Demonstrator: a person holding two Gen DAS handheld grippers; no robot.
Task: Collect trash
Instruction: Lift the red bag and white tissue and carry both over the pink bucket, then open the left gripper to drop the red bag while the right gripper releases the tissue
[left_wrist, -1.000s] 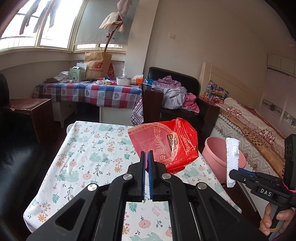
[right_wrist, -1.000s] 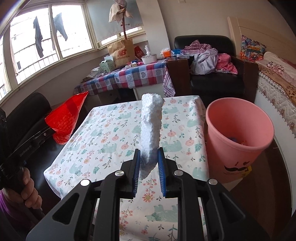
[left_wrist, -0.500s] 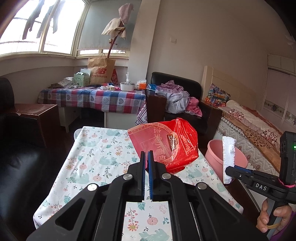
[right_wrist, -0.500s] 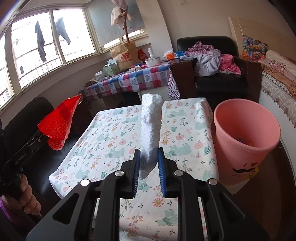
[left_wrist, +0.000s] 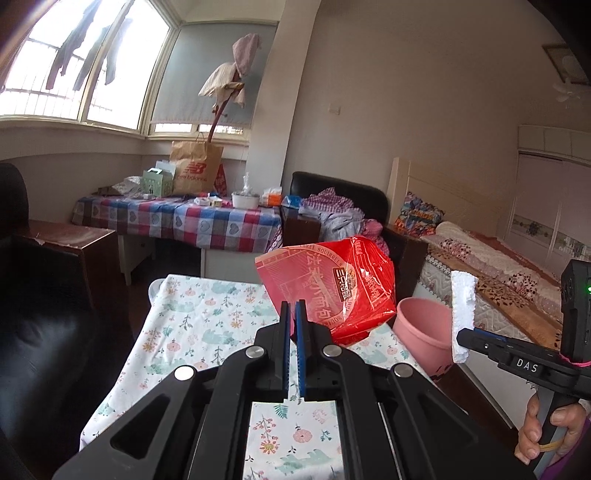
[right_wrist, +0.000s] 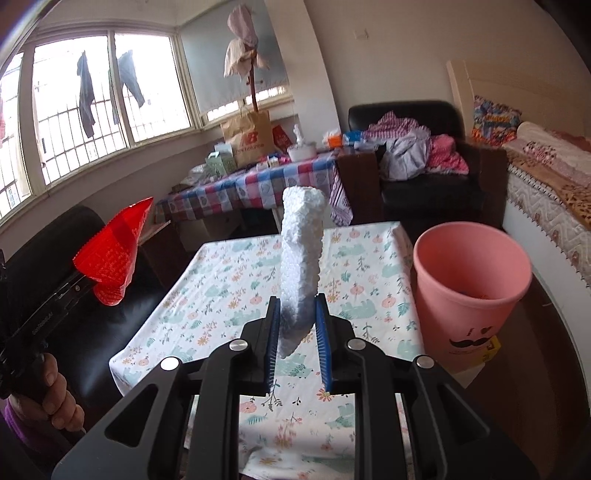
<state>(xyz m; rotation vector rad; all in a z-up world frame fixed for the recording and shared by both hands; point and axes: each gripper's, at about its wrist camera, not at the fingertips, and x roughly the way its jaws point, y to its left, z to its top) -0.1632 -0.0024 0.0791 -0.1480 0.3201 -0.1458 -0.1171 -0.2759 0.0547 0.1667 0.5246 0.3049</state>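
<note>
My left gripper (left_wrist: 292, 308) is shut on the corner of a red snack bag (left_wrist: 334, 286) and holds it in the air above the floral table (left_wrist: 192, 325). The bag also shows at the left of the right wrist view (right_wrist: 110, 254). My right gripper (right_wrist: 297, 306) is shut on a white foam piece (right_wrist: 301, 258) that stands upright between the fingers. The foam also shows in the left wrist view (left_wrist: 461, 314). A pink bin (right_wrist: 469, 291) stands on the floor to the right of the table, open, with a little trash at its bottom.
A black sofa (left_wrist: 40, 314) lies left of the table. A checked table (left_wrist: 177, 218) with bags and boxes stands at the back. A black armchair (right_wrist: 428, 173) piled with clothes and a bed (right_wrist: 550, 173) are to the right.
Both grippers have risen and drawn back a little with their loads. The table and bin sit lower in both views. Both grips are unchanged.
</note>
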